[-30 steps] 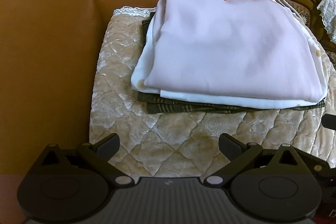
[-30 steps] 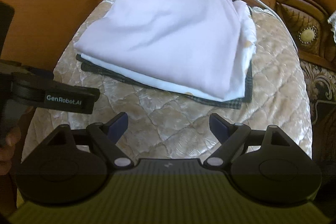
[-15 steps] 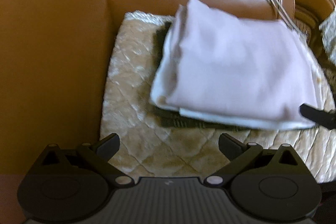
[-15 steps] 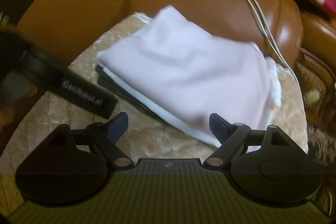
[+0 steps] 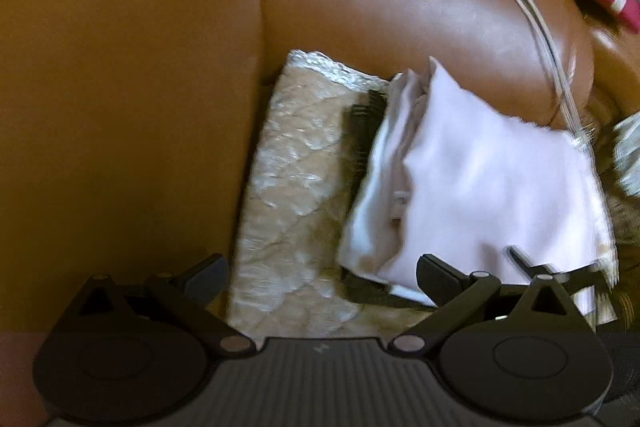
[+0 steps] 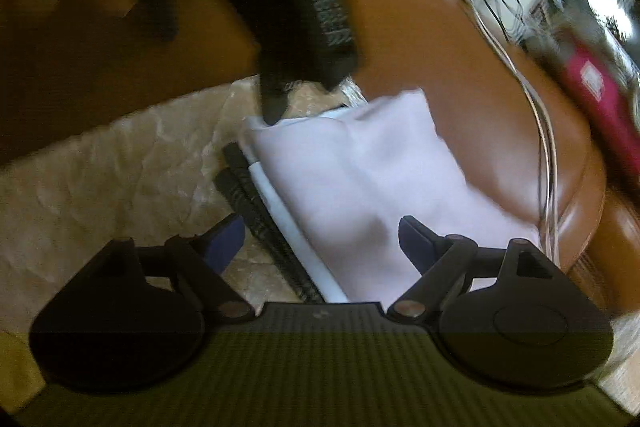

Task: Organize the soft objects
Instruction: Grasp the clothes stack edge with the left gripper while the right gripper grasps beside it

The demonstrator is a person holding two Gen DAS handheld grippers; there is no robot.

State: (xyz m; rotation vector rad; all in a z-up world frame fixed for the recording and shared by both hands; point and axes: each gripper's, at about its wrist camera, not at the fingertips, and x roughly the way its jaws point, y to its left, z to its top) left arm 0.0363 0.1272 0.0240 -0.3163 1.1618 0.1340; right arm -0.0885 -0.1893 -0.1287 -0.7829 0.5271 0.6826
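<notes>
- Well, both views are smeared with blur, and a dark shape (image 6: 304, 27) fills the top of the right wrist view, too soft to identify.
- Folded pale lilac cloth (image 5: 480, 187) tops the stack, with a white layer (image 6: 288, 223) under it and a dark checked cloth (image 6: 256, 215) at the bottom showing only as an edge.
- Stack sits on the quilted beige cover (image 5: 288, 187), toward its back edge, against the brown leather sofa (image 5: 140, 67); grey cables (image 5: 532, 27) trail down the backrest.
- Left gripper (image 5: 320, 273) spread wide, holding nothing, its right finger (image 5: 438, 277) over the stack's front corner.
- Right gripper (image 6: 322, 237) wide apart too and empty, straddling the stack's near edge; contact can't be judged.
</notes>
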